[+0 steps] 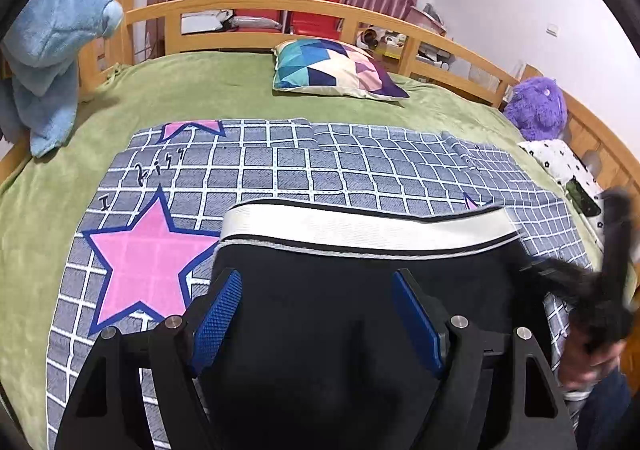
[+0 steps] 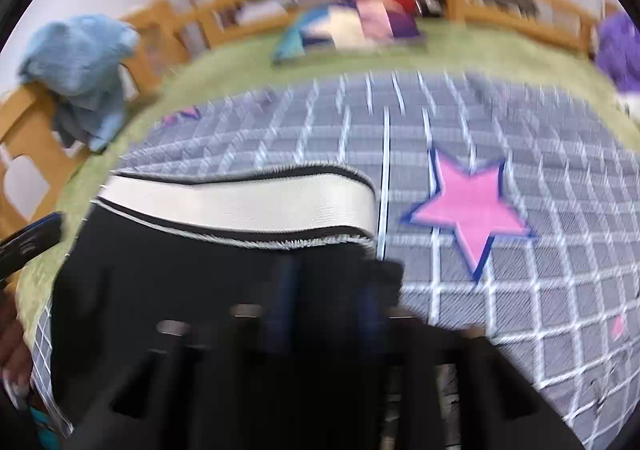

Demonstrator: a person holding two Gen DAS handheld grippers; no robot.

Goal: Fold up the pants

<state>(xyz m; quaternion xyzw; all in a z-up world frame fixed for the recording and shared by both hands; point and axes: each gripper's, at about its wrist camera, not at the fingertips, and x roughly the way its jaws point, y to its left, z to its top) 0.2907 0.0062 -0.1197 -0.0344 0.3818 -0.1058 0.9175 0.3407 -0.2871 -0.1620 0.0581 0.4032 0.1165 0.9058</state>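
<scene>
Black pants [image 1: 360,350] with a white waistband [image 1: 360,230] lie flat on a grey checked sheet [image 1: 280,170], waistband away from me. My left gripper [image 1: 318,314] hovers over the pants near the waistband; its blue pads [image 1: 218,322] stand wide apart with nothing pinched. In the blurred right wrist view my right gripper [image 2: 326,290] sits at the right edge of the pants [image 2: 160,270], just below the waistband [image 2: 240,202]. Its fingers are close together with black cloth between them. In the left wrist view it shows as a black blur [image 1: 580,286] above a hand [image 1: 592,366].
The checked sheet with pink stars [image 1: 140,262] covers a green blanket [image 1: 200,90] on a bed with a wooden rail [image 1: 260,2]. A patterned pillow [image 1: 336,68] lies at the far side. A blue plush [image 1: 52,50] hangs at the left rail, a purple plush [image 1: 536,106] sits right.
</scene>
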